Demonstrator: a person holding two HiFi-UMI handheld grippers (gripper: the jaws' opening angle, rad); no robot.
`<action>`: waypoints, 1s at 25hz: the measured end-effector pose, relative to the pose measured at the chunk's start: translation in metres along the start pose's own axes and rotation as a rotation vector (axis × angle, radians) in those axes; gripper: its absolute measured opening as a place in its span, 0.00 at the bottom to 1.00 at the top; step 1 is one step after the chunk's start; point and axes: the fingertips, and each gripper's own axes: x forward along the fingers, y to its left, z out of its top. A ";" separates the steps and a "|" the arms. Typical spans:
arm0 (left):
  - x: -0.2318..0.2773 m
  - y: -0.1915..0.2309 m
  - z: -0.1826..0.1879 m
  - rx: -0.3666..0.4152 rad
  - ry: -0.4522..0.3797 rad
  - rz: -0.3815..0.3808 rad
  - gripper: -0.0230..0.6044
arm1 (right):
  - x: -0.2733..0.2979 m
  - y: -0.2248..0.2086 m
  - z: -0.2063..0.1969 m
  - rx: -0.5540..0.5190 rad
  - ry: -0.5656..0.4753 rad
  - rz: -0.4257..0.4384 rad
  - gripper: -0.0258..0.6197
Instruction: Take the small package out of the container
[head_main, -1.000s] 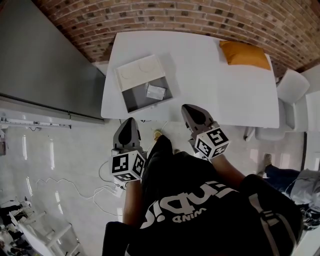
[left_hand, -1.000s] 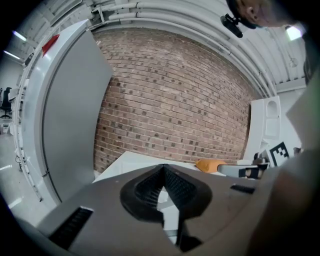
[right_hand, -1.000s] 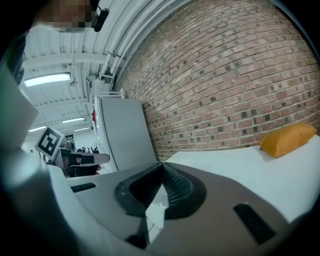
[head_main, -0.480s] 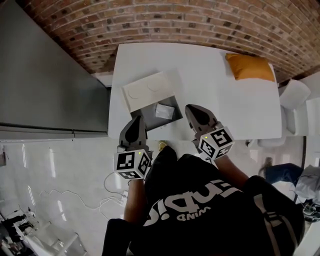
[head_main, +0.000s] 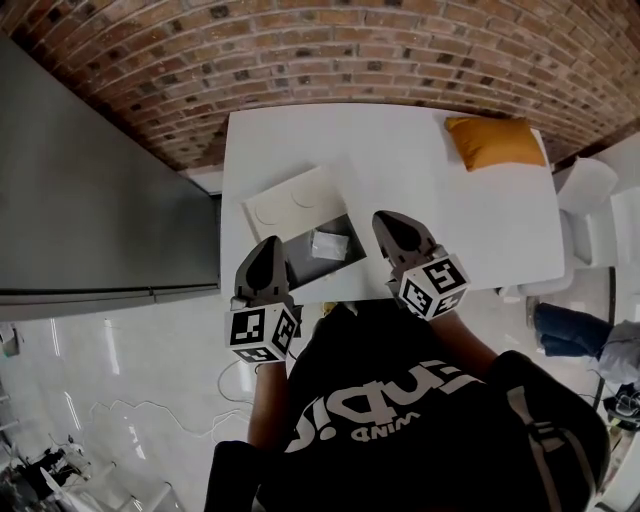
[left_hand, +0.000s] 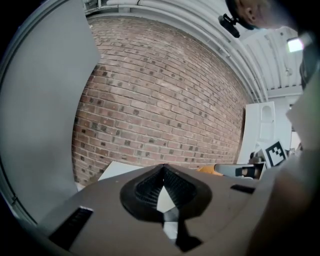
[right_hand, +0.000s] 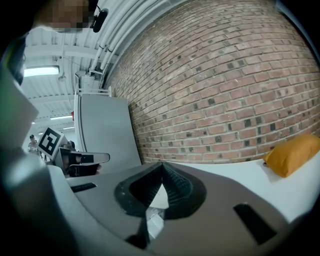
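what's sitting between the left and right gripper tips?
The open container, with the small package lying inside it. This shows in the head view.

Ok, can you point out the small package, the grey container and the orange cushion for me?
small package (head_main: 328, 243): head view, middle of its pale wrapping.
container (head_main: 308, 262): head view, bare grey floor left of the package.
orange cushion (head_main: 495, 142): head view, middle of its top face.

Black white-lettered T-shirt (head_main: 400, 420), grey left gripper (head_main: 268, 242), grey right gripper (head_main: 384, 217), black-and-white marker cubes (head_main: 260, 335)
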 end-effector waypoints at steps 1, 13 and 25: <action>0.003 0.000 0.002 0.002 -0.001 0.002 0.05 | 0.002 -0.002 0.002 0.000 0.000 0.003 0.04; 0.027 -0.019 0.020 0.038 -0.007 0.009 0.05 | 0.021 -0.023 0.015 0.013 0.005 0.066 0.04; 0.026 -0.027 0.013 0.009 -0.012 0.050 0.09 | 0.023 -0.019 0.012 0.015 0.015 0.139 0.04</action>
